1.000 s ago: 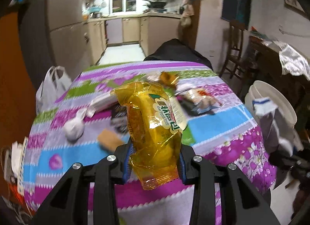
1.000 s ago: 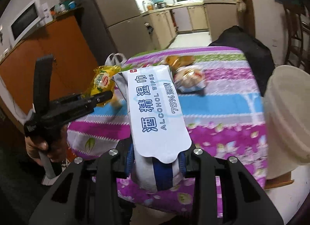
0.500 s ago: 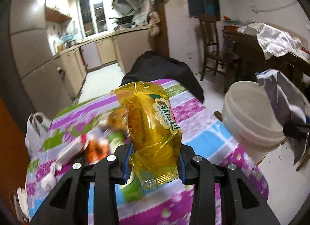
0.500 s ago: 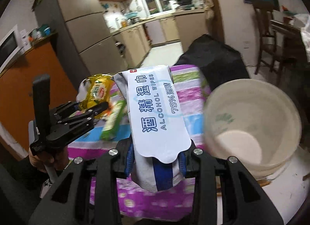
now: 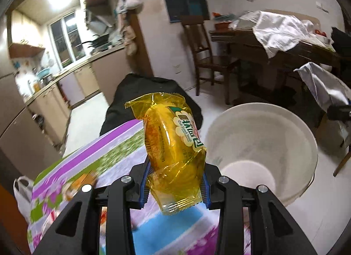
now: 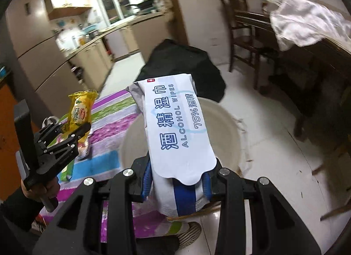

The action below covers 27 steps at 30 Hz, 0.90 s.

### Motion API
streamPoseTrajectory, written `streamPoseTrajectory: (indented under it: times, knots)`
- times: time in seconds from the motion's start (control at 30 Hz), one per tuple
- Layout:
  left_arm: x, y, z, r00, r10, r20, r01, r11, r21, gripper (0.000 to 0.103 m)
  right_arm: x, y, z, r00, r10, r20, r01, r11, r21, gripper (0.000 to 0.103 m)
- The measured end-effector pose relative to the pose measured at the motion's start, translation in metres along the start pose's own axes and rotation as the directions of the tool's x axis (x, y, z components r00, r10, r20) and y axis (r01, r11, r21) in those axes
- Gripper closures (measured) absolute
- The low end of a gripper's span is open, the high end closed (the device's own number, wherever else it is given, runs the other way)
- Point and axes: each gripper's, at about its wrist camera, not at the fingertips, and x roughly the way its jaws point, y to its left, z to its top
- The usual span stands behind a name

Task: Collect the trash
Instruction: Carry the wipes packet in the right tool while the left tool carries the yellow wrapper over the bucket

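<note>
beside the white bucket (image 5: 261, 136), left gripper (image 5: 175, 187) clamped on a yellow snack wrapper (image 5: 173, 145), over the table's (image 5: 114, 156) edge. above the bucket, right gripper (image 6: 177, 184) clamped on a wipes pack (image 6: 175, 127).

A lived-in home is shown: a kitchen with cabinets (image 5: 65, 92), a window (image 5: 63, 37) and a range hood (image 5: 98, 15) is seen beyond a table covered by a floral cloth (image 5: 114, 156), with a wooden chair (image 5: 208, 57) nearby.
</note>
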Motion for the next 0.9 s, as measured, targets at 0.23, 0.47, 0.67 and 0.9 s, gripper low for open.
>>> streamPoseTrajectory:
  times: [0.23, 0.47, 0.67, 0.9]
  knots:
    - [0.046, -0.044, 0.043, 0.998, -0.061, -0.003, 0.061, 0.994, 0.087, 0.065, 0.012, -0.017, 0.021, 0.995, -0.078, -0.061, 0.081, 0.996, 0.040, 0.069]
    - [0.087, -0.067, 0.072, 0.978, -0.192, -0.087, 0.203, 0.969, 0.143, 0.065, 0.030, -0.030, 0.028, 0.976, -0.122, -0.181, 0.135, 0.989, 0.061, 0.068]
    - [0.113, -0.079, 0.089, 0.915, -0.349, -0.203, 0.387, 0.901, 0.195, 0.065, 0.049, -0.028, 0.036, 0.950, -0.136, -0.282, 0.163, 0.984, 0.073, 0.068]
    - [0.141, -0.096, 0.070, 0.862, -0.387, -0.328, 0.465, 0.861, 0.205, 0.065, 0.073, -0.018, 0.037, 0.923, -0.151, -0.353, 0.181, 0.982, 0.052, 0.068]
